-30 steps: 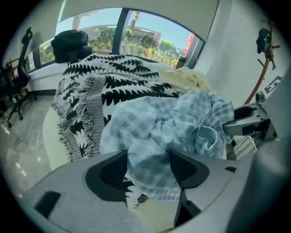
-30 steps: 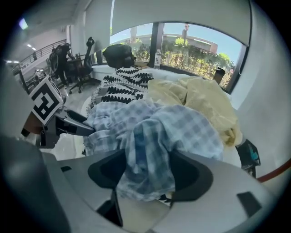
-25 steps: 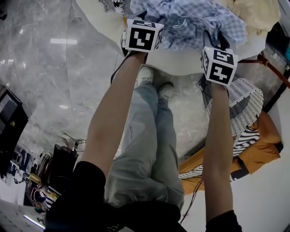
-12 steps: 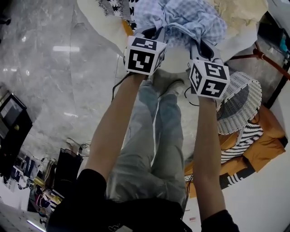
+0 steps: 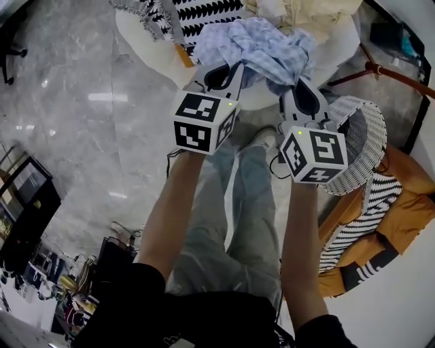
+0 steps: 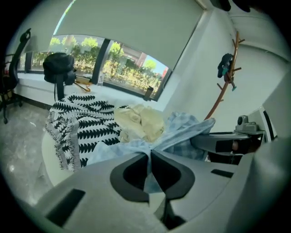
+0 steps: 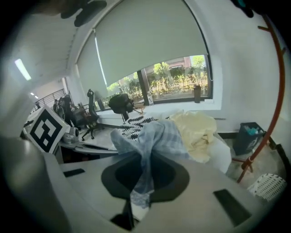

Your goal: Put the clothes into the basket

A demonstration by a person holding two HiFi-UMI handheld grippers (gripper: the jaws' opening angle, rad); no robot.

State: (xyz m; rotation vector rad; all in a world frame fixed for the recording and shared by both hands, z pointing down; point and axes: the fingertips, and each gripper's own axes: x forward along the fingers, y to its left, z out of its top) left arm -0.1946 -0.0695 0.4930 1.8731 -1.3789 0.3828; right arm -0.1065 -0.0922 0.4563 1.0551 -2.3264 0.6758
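A light blue checked shirt (image 5: 262, 51) hangs bunched above the white round table (image 5: 146, 41), held from both sides. My left gripper (image 5: 234, 68) is shut on one fold of the shirt (image 6: 182, 134), which is pinched between its jaws (image 6: 150, 154). My right gripper (image 5: 299, 85) has just been closing and is shut on another fold (image 7: 154, 136), with cloth trailing down through its jaws (image 7: 148, 157). A white woven basket (image 5: 357, 146) stands on the floor under the right gripper. On the table lie a black-and-white patterned garment (image 5: 197, 13) and a cream garment (image 5: 319, 17).
Orange and striped cloth (image 5: 401, 204) lies to the right of the basket. A red-brown coat stand (image 7: 273, 113) rises at the right, near the wall. The person's legs and shoes (image 5: 262, 139) stand between table and basket. Grey marble floor (image 5: 68, 136) spreads to the left.
Both grippers have closed on the blue shirt and risen toward the camera, lifting it off the table. The basket and the patterned garment now show more fully.
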